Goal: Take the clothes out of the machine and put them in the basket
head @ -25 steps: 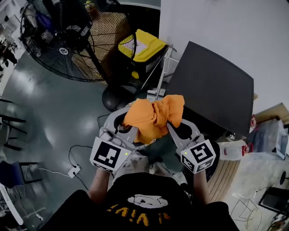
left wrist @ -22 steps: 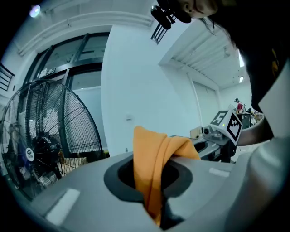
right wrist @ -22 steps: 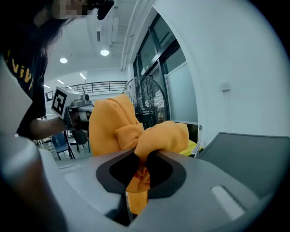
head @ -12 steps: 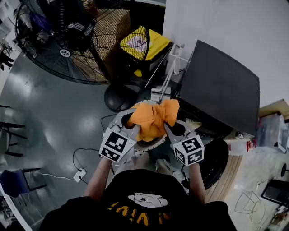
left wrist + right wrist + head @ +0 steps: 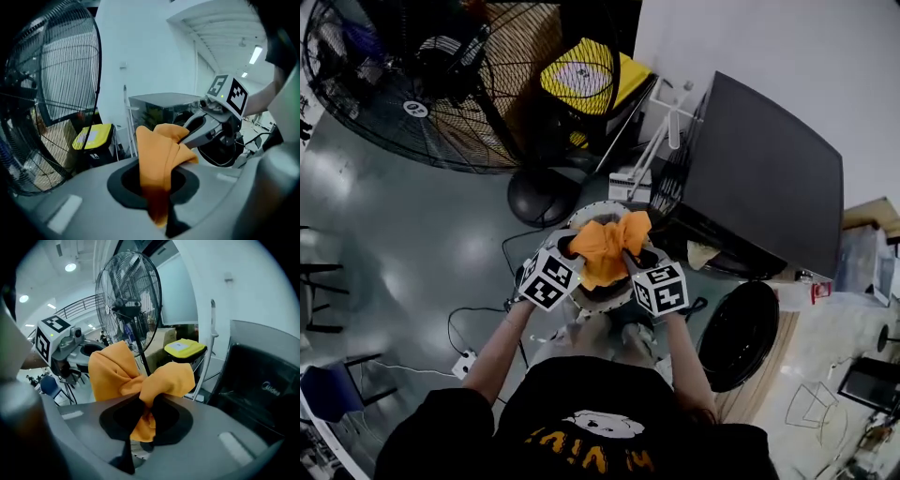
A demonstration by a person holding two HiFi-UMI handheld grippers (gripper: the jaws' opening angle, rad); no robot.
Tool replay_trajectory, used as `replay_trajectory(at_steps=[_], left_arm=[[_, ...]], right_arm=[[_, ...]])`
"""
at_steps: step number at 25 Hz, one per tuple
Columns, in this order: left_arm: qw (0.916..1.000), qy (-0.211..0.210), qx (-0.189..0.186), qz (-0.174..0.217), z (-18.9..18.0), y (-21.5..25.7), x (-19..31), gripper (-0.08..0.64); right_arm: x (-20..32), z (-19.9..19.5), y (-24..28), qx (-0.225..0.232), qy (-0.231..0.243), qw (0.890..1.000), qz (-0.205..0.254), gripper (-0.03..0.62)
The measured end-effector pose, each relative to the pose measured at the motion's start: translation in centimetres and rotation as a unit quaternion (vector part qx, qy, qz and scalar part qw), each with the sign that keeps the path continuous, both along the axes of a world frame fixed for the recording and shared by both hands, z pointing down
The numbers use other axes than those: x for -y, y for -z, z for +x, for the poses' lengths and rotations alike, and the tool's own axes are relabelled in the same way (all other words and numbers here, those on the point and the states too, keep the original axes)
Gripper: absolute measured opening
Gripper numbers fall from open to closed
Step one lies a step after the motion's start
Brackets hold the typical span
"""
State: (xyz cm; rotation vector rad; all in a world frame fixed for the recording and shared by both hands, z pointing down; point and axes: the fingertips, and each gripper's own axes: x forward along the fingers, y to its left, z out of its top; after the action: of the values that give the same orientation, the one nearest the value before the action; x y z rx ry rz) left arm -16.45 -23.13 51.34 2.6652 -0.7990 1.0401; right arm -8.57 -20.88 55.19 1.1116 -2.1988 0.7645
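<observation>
An orange cloth hangs bunched between my two grippers, just above a round white basket on the floor. My left gripper is shut on the cloth's left end, and in the left gripper view the fabric runs down into its jaws. Shut on the right end is my right gripper; its own view shows the cloth pinched in the jaws. The dark machine stands to the right, its round door swung open.
A large black floor fan stands at the upper left, with its base close to the basket. A yellow-lidded bin and a white rack sit behind. A power strip with cable lies on the floor at left.
Both grippers have sunk together with the orange cloth, from chest height down to just over the basket. Both keep their hold on it.
</observation>
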Motion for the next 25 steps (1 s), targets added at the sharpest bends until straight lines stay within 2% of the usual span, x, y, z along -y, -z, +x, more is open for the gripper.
replay_trajectory(at_steps=[9, 10, 12, 14, 15, 17, 20, 25], left_arm=[[0.995, 0.005, 0.035, -0.093, -0.6, -9.7, 1.3, 0.047], [0.9932, 0.003, 0.038, -0.11, -0.5, -10.9, 1.4, 0.066], [0.9879, -0.005, 0.053, -0.146, -0.4, -13.0, 1.4, 0.152], [0.9831, -0.014, 0.067, -0.17, -0.5, -14.8, 1.2, 0.221], [0.9813, -0.015, 0.066, -0.18, -0.4, -15.3, 1.0, 0.239], [0.9781, -0.005, 0.05, -0.202, -0.3, -15.5, 0.8, 0.278], [0.9773, 0.008, 0.024, -0.211, 0.1, -15.1, 1.0, 0.278], [0.9801, -0.002, 0.009, -0.198, 0.3, -14.1, 0.4, 0.278]], right_arm=[[1.7, -1.4, -8.5, -0.013, -0.026, 0.998, -0.061, 0.081], [1.9, -1.4, -9.3, -0.018, -0.027, 0.998, -0.063, 0.086], [2.3, -1.7, -11.1, -0.021, -0.021, 0.997, -0.074, 0.118], [2.2, -2.3, -12.7, -0.015, -0.012, 0.995, -0.094, 0.23], [2.2, -2.5, -13.4, -0.012, -0.011, 0.995, -0.102, 0.257], [2.2, -2.7, -14.3, -0.007, -0.013, 0.994, -0.109, 0.256], [2.3, -3.1, -14.6, 0.005, -0.022, 0.994, -0.109, 0.258], [1.8, -3.3, -13.5, 0.015, -0.03, 0.995, -0.095, 0.249]])
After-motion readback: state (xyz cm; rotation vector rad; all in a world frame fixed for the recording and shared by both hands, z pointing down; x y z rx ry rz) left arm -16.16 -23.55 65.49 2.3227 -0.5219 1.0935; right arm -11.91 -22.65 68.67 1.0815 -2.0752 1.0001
